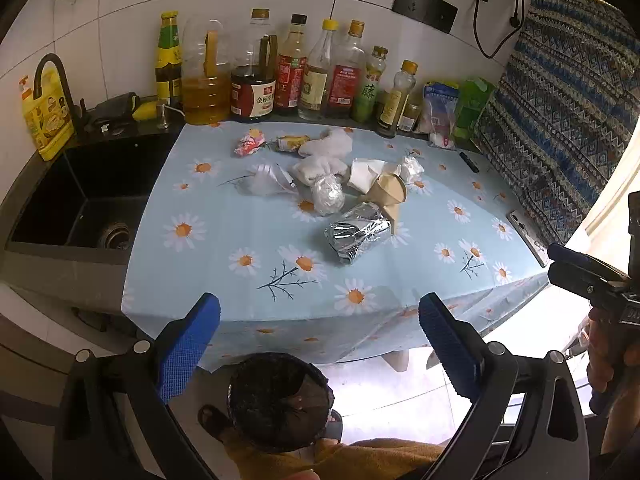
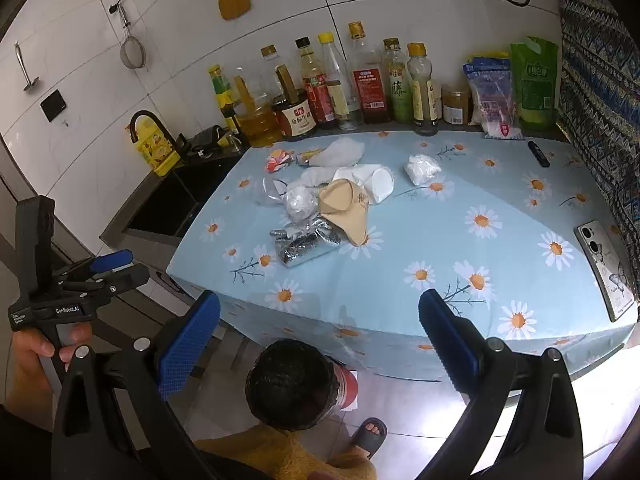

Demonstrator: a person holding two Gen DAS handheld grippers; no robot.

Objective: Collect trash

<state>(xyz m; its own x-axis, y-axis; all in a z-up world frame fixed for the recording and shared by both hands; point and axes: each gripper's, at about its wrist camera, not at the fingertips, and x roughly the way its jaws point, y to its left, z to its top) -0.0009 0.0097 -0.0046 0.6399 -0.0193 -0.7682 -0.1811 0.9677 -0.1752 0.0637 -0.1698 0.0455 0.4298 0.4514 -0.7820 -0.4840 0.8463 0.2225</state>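
1. The left tongs point(image 1: 320, 320) hang wide apart above the tabletop's near edge, with nothing between the blue pads.
2. The right tongs point(image 2: 320, 318) stand just as wide and empty, tilted down toward the tabletop point(image 2: 400, 292) with its daisy-print cloth.
3. The trash sits clustered mid-cloth: a crumpled foil wrapper point(image 1: 356, 236) nearest, a foil ball point(image 1: 329, 197) behind it, a tan paper cone point(image 1: 390, 194) to the right, and white paper wads point(image 1: 326, 145) farther back.
4. A bin lined with a black bag point(image 1: 280, 400) stands on the floor below the near edge.
5. Bottles point(image 2: 320, 88) line the wall; a phone point(image 2: 604, 268) lies at the cloth's right edge.
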